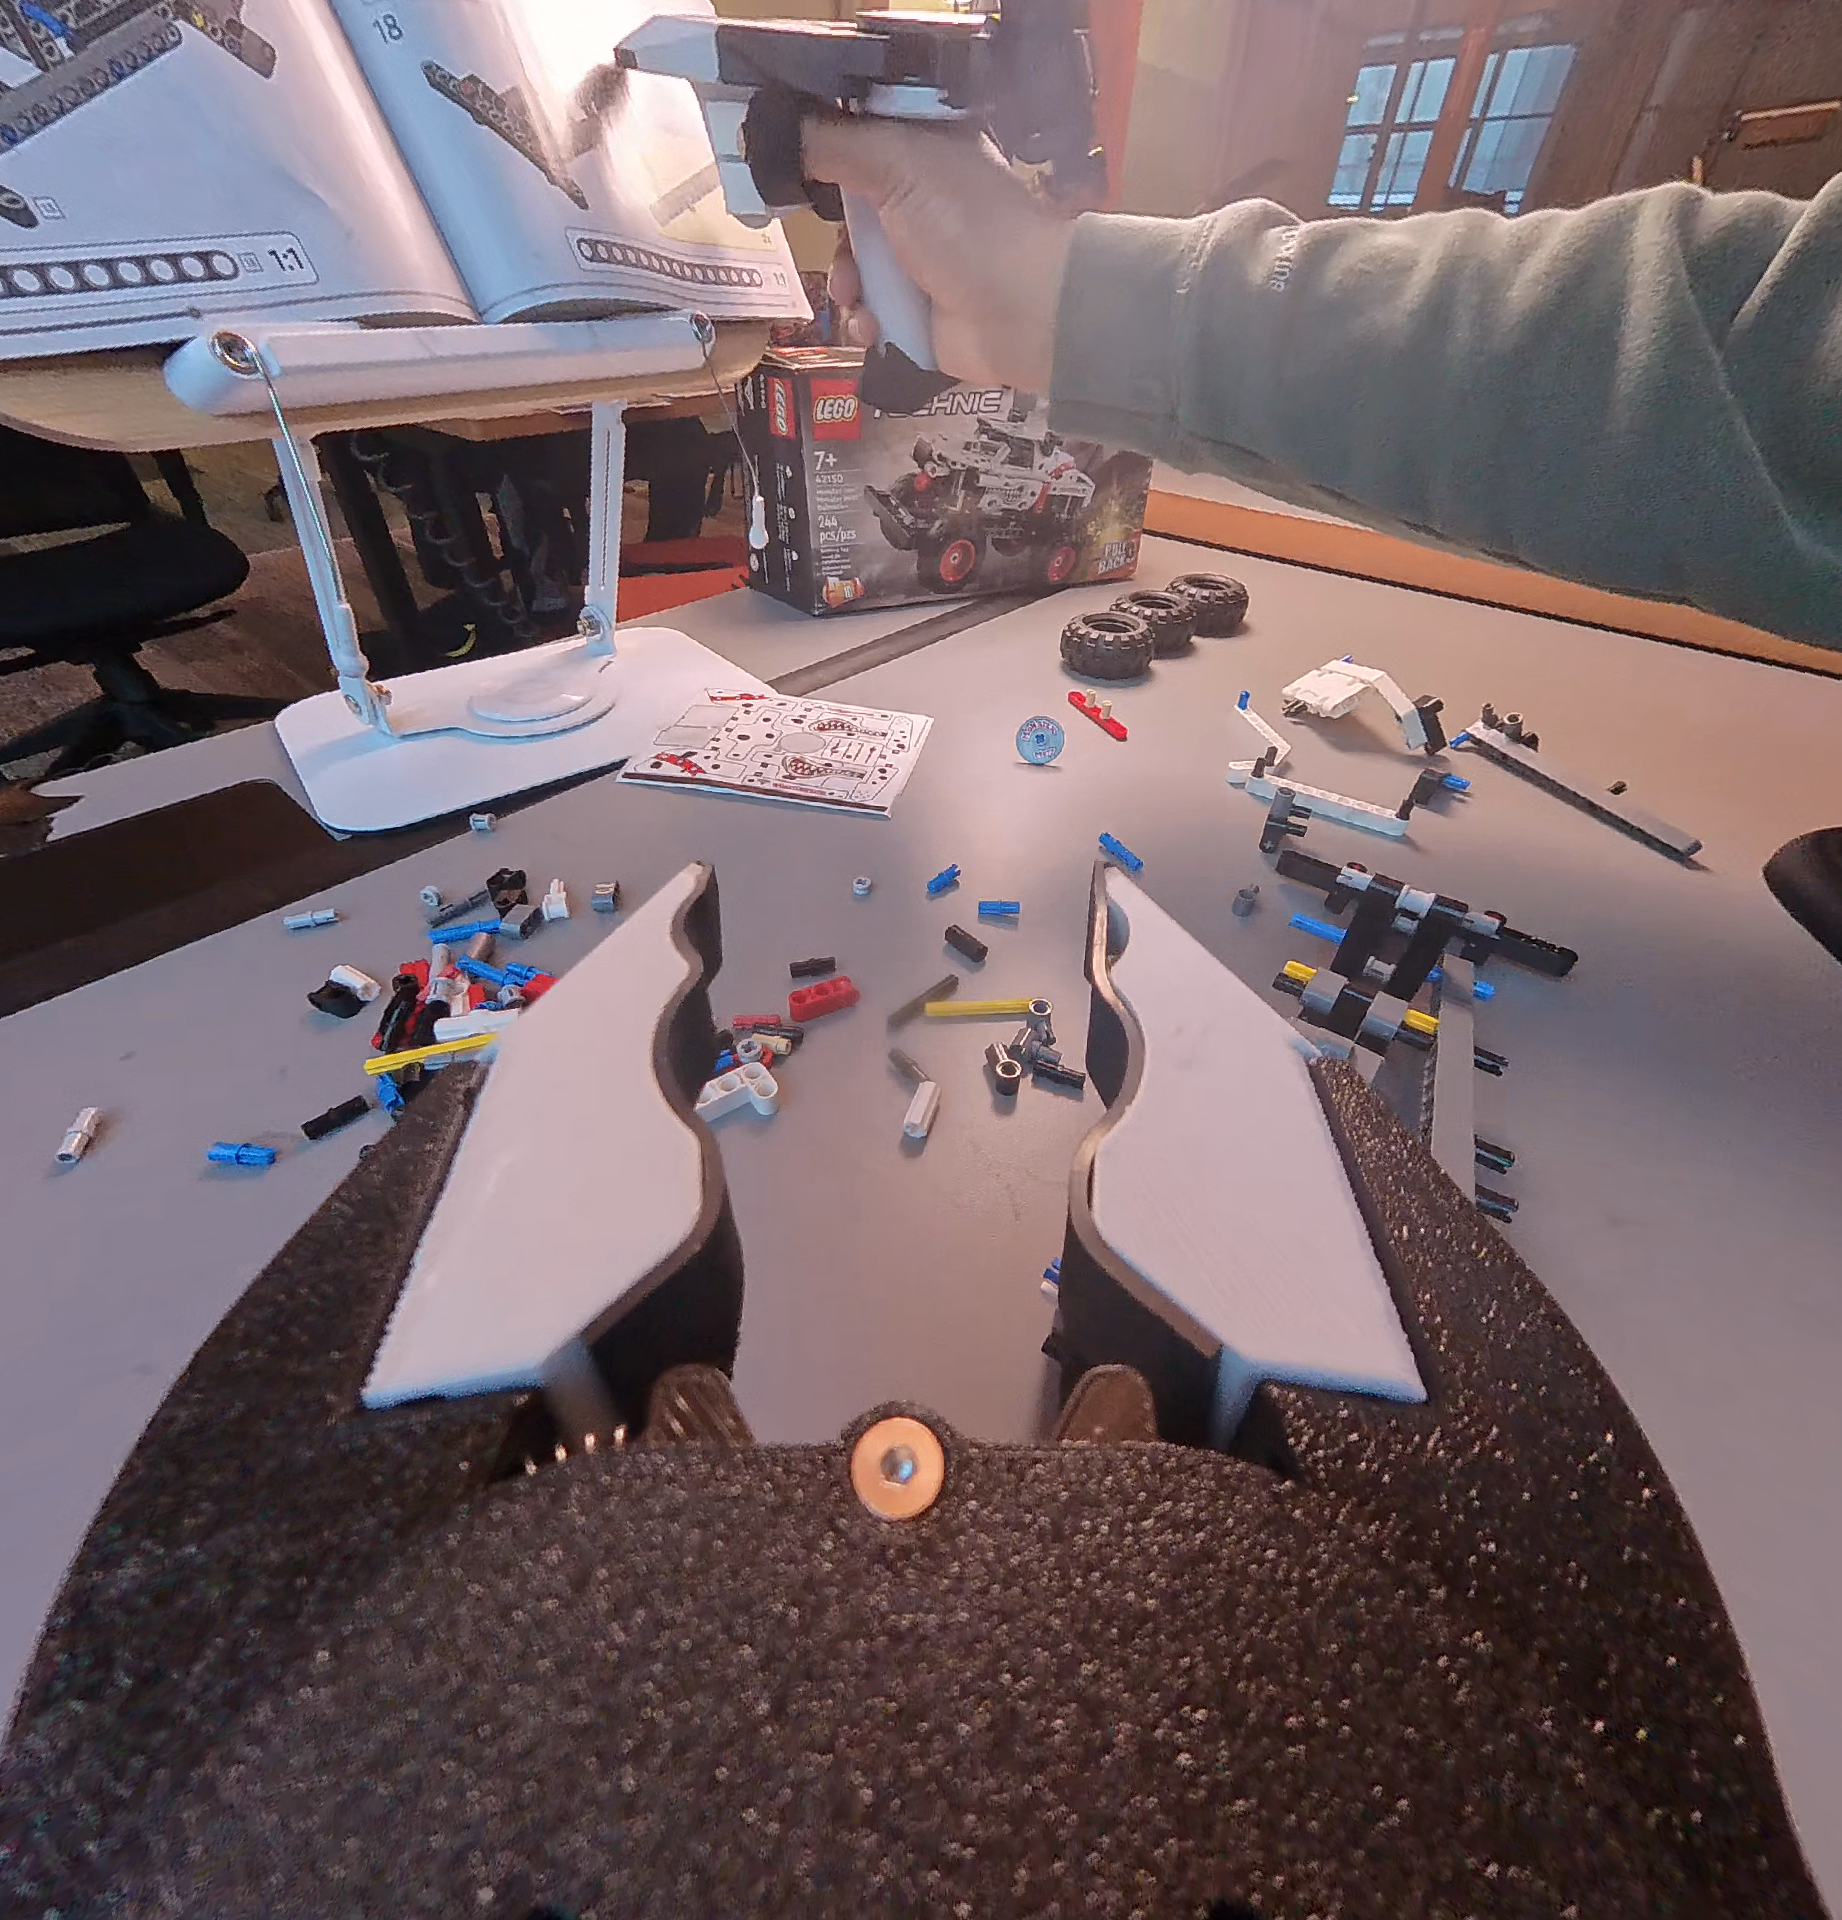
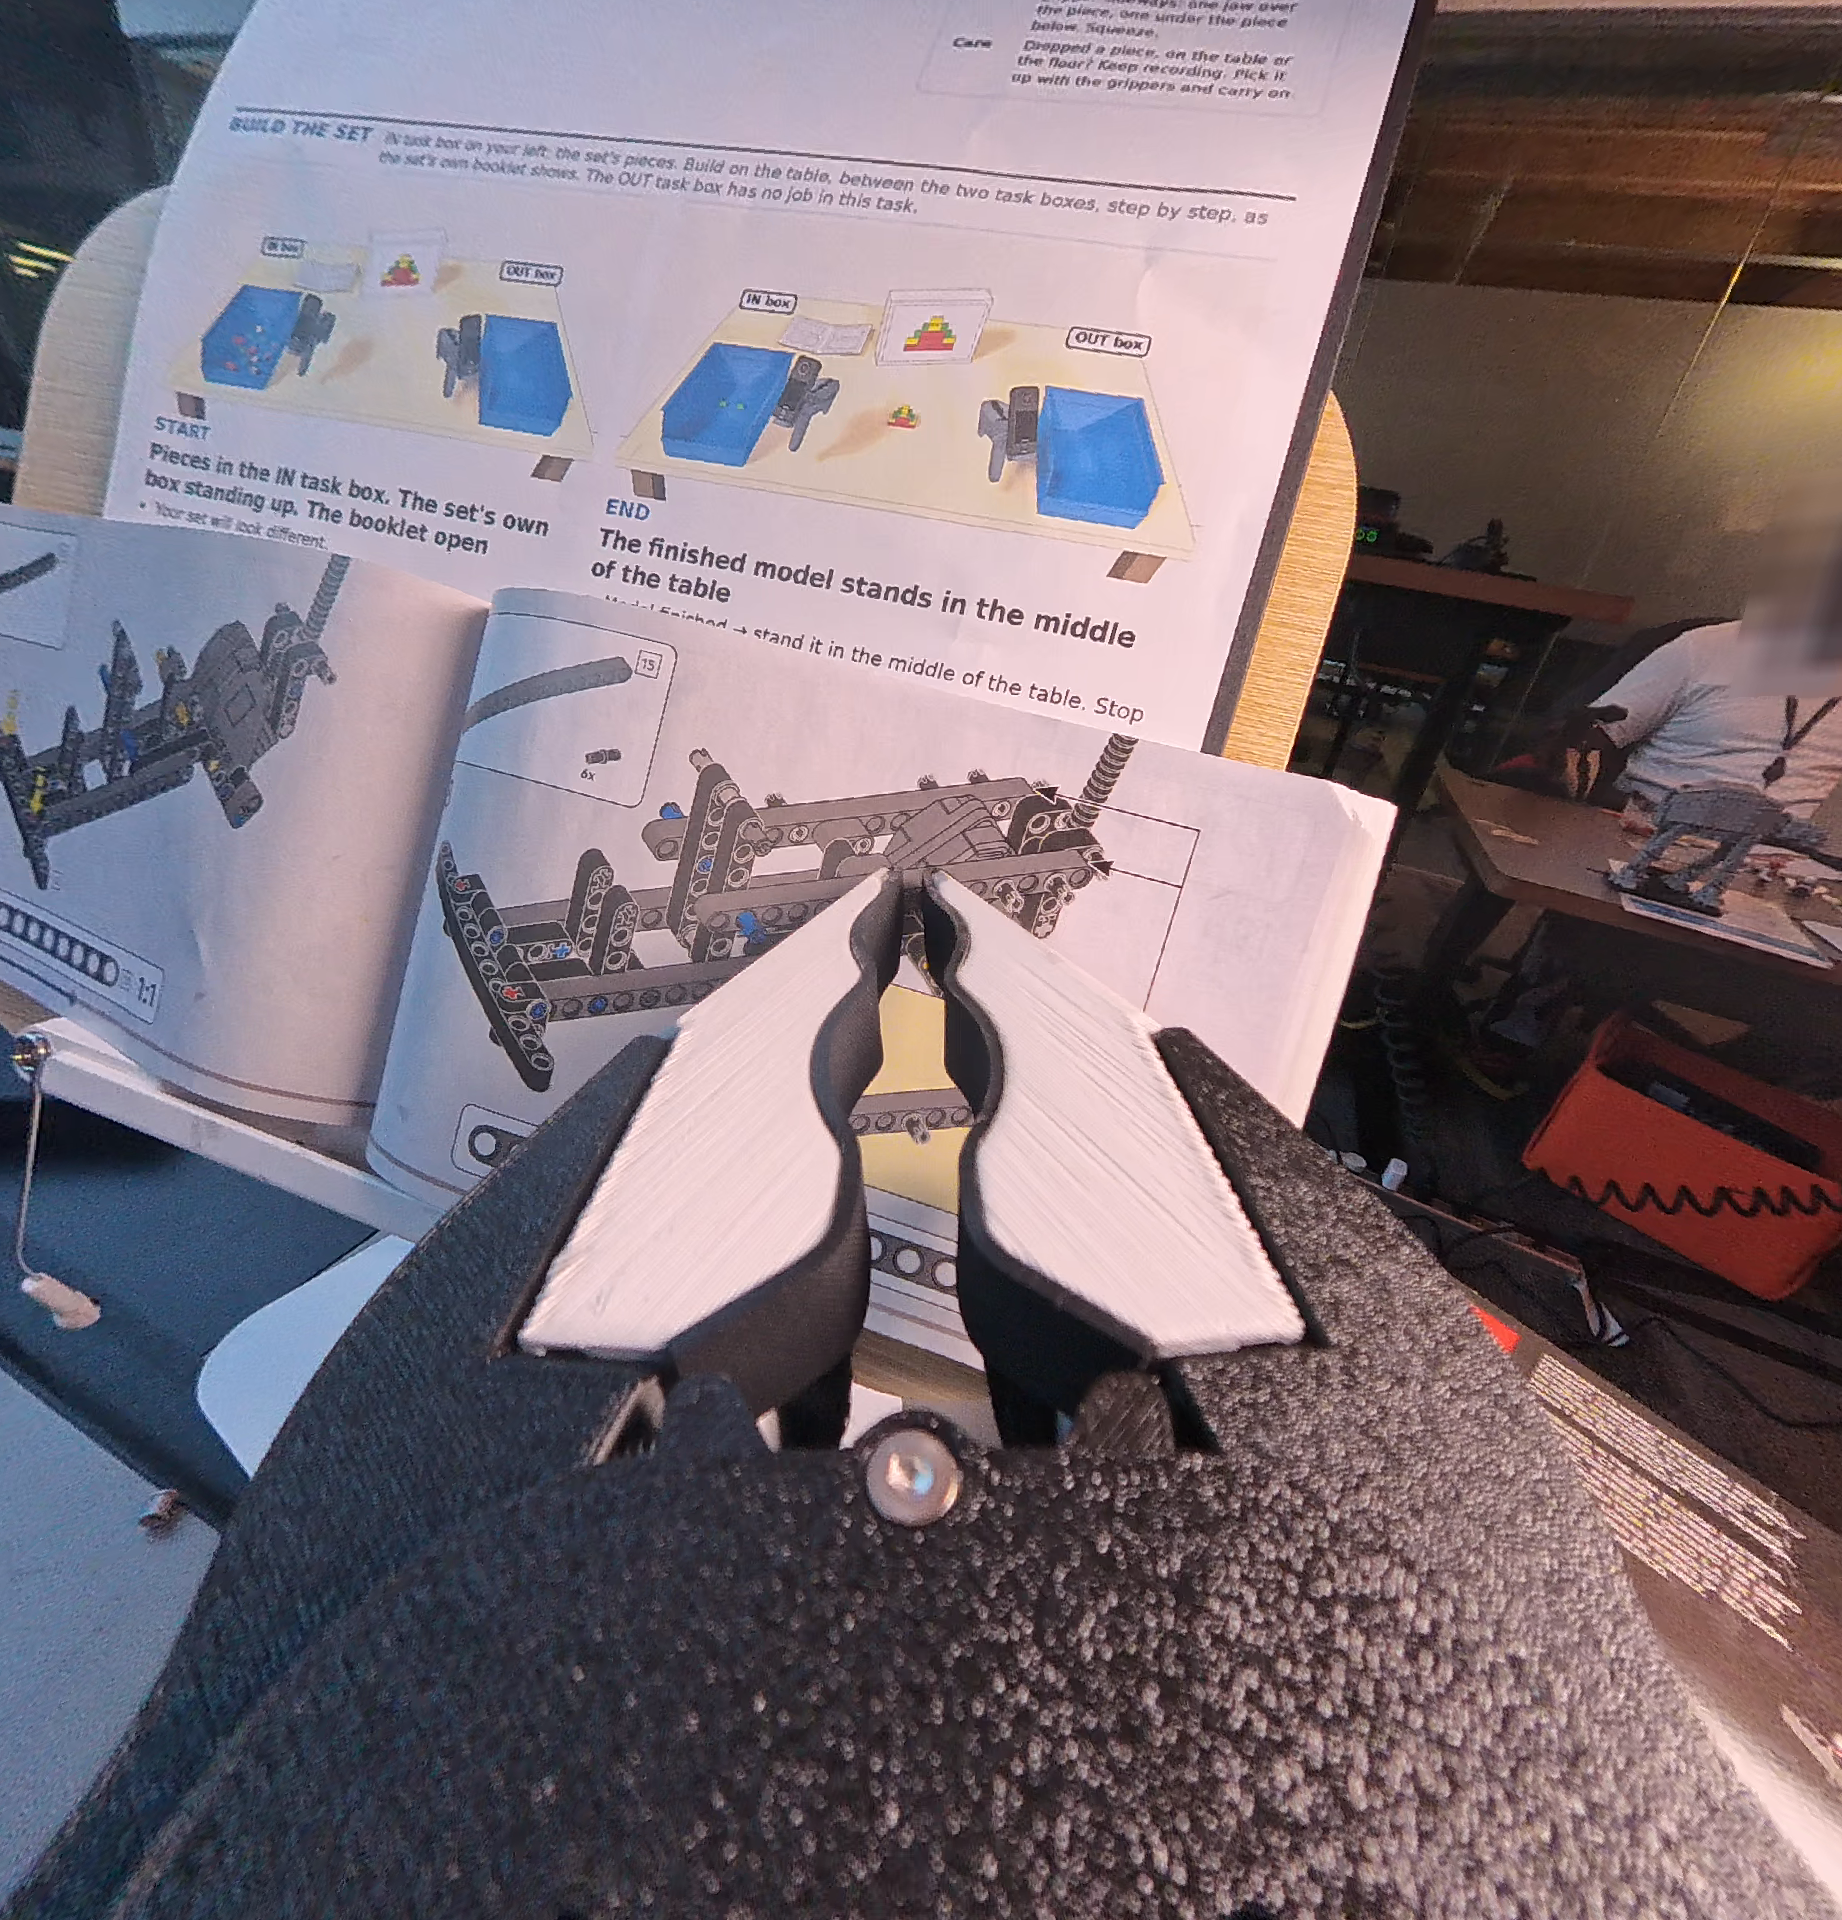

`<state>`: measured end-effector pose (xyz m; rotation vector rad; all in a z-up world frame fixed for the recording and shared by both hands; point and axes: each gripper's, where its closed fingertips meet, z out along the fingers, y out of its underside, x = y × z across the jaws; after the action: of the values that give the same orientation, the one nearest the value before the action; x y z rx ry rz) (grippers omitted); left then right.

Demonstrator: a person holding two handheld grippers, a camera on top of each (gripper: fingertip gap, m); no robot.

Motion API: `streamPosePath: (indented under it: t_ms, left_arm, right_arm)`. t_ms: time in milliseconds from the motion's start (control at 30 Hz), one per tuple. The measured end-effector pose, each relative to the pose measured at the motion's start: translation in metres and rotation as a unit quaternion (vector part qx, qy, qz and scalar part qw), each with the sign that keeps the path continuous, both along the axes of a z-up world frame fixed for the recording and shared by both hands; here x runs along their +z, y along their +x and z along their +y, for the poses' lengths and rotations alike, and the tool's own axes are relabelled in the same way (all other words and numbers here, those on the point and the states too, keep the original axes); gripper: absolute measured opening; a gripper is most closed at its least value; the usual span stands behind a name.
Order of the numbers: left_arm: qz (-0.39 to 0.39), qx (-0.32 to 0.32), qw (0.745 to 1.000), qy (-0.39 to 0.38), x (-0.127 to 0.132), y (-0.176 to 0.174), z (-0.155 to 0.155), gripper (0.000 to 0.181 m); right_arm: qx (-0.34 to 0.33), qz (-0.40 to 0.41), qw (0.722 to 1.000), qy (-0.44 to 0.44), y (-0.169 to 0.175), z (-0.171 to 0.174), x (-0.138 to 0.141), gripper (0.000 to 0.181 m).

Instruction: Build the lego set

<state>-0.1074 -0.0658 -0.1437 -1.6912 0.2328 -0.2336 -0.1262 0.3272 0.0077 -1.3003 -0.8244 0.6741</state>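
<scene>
A: Quick, where are your tongs?

B: My left gripper [image 1: 901, 894] hangs low over the grey table [image 1: 1000, 1299], jaws spread wide, nothing in them. It waits above the loose pieces [image 1: 460, 987] so I can drop on one once I know which

A: And the right?

B: My right gripper [image 2: 904, 881] is up at the instruction booklet [image 2: 792, 831] on the white stand [image 1: 460, 717]. Tips nearly together, only a sliver between them. I'd judge I'm working the page, but whether paper is pinched I cannot tell, the tips blur against the drawing

A: Where's the build?

B: Half-built black chassis [image 1: 1405, 935] lies on the table right of my left jaws, a white frame piece [image 1: 1322, 800] just behind it, three tyres [image 1: 1156, 623] further back near the set box [image 1: 948, 488]. Sticker sheet [image 1: 782, 753] lies flat beside the stand base. Parts stay spread so each is reachable

A: Anything hidden?

B: My right finger covers the chassis's near end and a long grey beam [image 1: 1447, 1091]. From the right wrist view the table parts are almost all out of frame; my own body blocks the booklet's lower page. A printed task sheet [image 2: 740, 312] stands behind the booklet, its lower part covered. Dark shape at the far right edge of the left view, cut off, can't name it

A: Stage?

B: Early to middle, I'd guess, wheels and body shell not on yet
</scene>
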Motion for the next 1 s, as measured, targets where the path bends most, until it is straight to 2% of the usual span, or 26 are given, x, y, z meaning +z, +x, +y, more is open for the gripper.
streamPosePath:
  t_ms: [1000]
  left_arm:
    - [0.031, 0.001, 0.999, -0.016, -0.012, 0.004, 0.006, 0.069]
  right_arm:
    - [0.040, -0.011, 0.999, 0.013, -0.007, -0.010, -0.006, 0.004]
